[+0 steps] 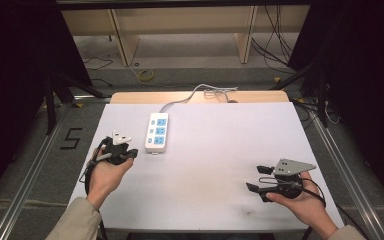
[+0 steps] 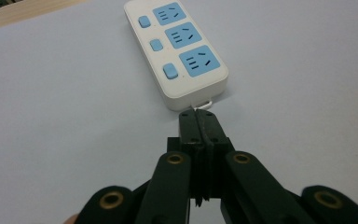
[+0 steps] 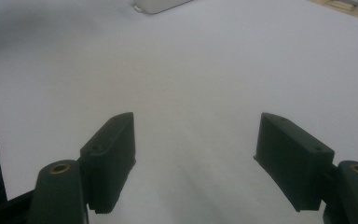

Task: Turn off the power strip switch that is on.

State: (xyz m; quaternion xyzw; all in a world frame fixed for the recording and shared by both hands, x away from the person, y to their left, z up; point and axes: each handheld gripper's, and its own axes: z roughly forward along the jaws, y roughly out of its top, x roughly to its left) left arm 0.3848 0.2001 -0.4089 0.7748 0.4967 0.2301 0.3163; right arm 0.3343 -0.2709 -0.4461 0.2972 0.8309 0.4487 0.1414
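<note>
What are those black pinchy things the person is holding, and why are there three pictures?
Each hand holds a black claw for pinching things. One picture looks down from above the table. The other two come from small cameras riding on each claw. On the white table lies a white plastic power strip with blue sockets. The left claw is pinched shut on nothing, pointing at the strip's near end; whether it touches is unclear. The right claw is wide open over bare table. Neither holds anything.
</note>
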